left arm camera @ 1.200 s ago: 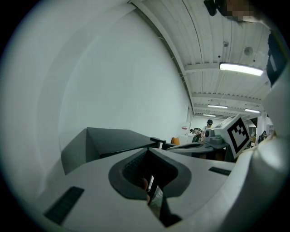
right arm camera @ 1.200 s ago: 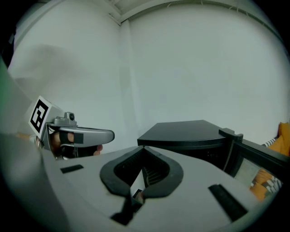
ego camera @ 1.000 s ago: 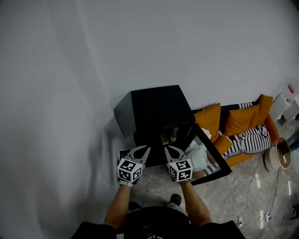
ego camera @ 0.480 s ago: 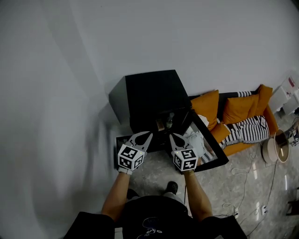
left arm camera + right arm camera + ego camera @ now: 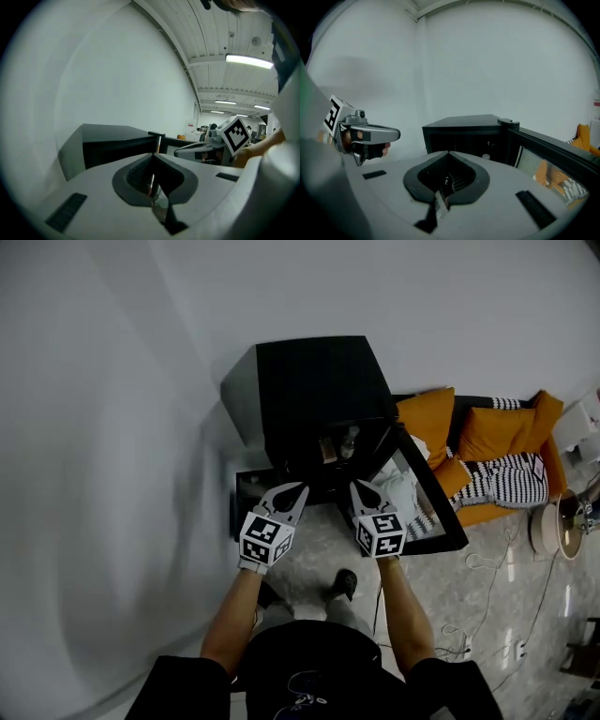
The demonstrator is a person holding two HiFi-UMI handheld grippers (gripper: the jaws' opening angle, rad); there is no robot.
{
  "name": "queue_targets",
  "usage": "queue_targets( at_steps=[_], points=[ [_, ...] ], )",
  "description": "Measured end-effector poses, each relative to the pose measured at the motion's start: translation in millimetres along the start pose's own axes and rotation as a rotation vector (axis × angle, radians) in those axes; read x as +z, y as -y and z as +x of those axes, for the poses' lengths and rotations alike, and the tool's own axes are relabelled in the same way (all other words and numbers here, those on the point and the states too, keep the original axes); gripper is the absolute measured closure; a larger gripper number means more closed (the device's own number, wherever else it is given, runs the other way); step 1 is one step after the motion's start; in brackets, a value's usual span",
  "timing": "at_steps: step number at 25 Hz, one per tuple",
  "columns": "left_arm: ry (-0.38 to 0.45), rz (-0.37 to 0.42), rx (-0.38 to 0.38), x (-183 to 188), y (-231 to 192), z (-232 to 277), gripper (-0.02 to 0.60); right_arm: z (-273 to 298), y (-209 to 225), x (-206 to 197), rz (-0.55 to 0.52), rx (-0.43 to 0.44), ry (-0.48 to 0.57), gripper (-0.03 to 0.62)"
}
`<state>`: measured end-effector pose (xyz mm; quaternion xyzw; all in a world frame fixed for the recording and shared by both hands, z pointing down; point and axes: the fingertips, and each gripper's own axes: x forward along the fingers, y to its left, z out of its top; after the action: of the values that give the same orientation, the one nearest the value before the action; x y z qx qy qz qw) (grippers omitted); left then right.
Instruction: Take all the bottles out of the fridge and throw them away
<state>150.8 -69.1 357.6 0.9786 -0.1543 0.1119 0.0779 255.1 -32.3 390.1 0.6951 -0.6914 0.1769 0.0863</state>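
Note:
A black mini fridge (image 5: 319, 390) stands against the white wall with its glass door (image 5: 427, 512) swung open to the right. Inside the dim opening I make out one clear bottle (image 5: 349, 441), and the right gripper view shows a pale bottle top (image 5: 486, 156) there. My left gripper (image 5: 296, 488) and right gripper (image 5: 360, 487) hover side by side just in front of the opening, both shut and empty. In the left gripper view the shut left gripper (image 5: 153, 158) points at the fridge (image 5: 112, 140). The right gripper (image 5: 447, 154) faces the fridge (image 5: 464, 131).
A dark low box (image 5: 247, 495) sits on the floor at the fridge's left front corner. A sofa with orange cushions (image 5: 487, 437) stands right of the door. Cables (image 5: 492, 563) and a round cream container (image 5: 553, 531) lie on the floor at right.
Both grippers have sunk a little and come closer to the fridge opening. The head view has shifted, so the fridge sits higher in the picture. Jaws stay shut.

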Motion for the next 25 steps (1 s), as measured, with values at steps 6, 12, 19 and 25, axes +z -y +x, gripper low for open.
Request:
queue_targets(
  at_steps=[6, 12, 19, 25],
  points=[
    [-0.02, -0.004, 0.029, -24.9, -6.1, -0.1, 0.58, 24.8, 0.9, -28.2, -0.037, 0.023, -0.037, 0.586],
    [-0.027, -0.031, 0.031, -54.8, -16.6, 11.9, 0.58, 54.7, 4.7, -62.9, -0.037, 0.034, -0.059, 0.586],
    [-0.027, -0.018, 0.048, -97.1, -39.6, 42.0, 0.58, 99.3, 16.5, -103.8, -0.036, 0.028, -0.032, 0.586],
    [-0.007, 0.007, 0.043, -148.1, -55.9, 65.5, 0.58, 133.6, 23.1, -155.4, -0.021, 0.002, 0.004, 0.586]
  ],
)
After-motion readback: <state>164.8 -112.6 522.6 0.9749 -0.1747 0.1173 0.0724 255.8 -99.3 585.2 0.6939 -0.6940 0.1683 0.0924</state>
